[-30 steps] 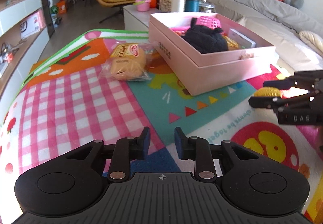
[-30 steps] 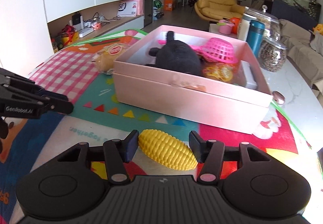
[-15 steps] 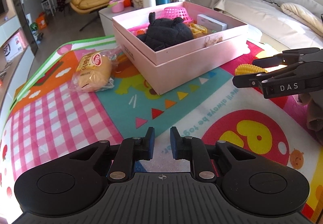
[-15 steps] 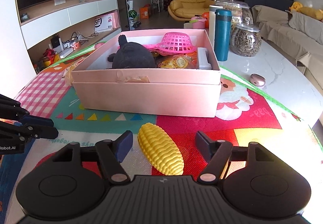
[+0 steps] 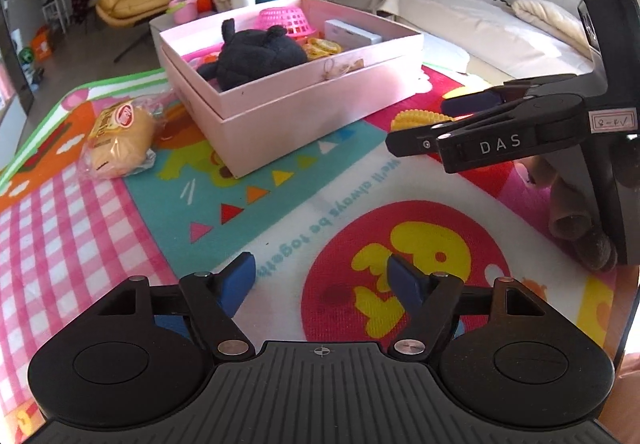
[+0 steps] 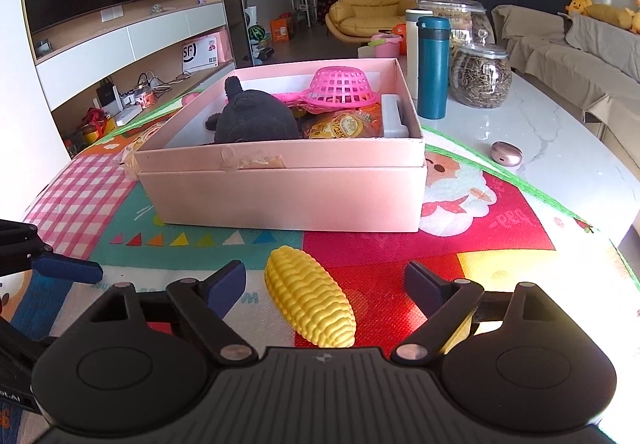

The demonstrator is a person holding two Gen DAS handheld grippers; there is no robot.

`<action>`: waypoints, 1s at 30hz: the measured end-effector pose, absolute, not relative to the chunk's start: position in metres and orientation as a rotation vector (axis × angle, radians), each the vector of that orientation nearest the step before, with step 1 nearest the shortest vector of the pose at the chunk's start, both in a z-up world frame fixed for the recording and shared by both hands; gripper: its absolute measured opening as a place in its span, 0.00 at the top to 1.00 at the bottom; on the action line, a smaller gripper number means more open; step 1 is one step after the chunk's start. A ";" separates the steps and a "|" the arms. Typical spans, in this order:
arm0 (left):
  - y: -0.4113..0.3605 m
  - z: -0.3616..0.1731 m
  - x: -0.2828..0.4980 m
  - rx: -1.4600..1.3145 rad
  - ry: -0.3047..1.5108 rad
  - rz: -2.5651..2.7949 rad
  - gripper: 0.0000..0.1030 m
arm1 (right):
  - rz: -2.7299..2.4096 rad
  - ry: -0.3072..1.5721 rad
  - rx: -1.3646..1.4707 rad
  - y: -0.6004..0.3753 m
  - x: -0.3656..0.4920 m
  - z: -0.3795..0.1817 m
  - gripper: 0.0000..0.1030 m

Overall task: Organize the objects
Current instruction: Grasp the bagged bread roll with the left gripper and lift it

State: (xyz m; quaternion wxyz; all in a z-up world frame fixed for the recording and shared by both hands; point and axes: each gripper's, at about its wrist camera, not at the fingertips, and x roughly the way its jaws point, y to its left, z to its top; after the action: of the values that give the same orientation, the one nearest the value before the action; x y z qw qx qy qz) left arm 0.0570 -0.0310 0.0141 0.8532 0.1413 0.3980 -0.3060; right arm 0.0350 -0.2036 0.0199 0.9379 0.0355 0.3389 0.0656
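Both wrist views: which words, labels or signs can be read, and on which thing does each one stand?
"DAS": right gripper, on its side.
"SF": white and pink box on the shelf.
"We'll always be togeth...": play mat, partly hidden.
Bread bag logo: too blurred.
Handwritten sticker: unclear.
Snack packet in the pink box: too small.

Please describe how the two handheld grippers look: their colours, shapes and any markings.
Both are matte black plastic. The left gripper has a ribbed body, two round discs, silver pivot pins and blue finger pads. The right gripper looks the same, with white "DAS" lettering and a small handwritten label.
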 end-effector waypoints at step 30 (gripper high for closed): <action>0.013 0.014 0.206 0.099 0.775 -0.242 0.37 | 0.137 0.699 0.077 -0.203 0.036 0.018 0.09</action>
State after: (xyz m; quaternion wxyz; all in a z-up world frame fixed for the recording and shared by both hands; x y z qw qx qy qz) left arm 0.2058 0.0129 0.0141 0.9175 0.0481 0.3768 -0.1177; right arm 0.0363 -0.2032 0.0183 0.9365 0.0374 0.3422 0.0671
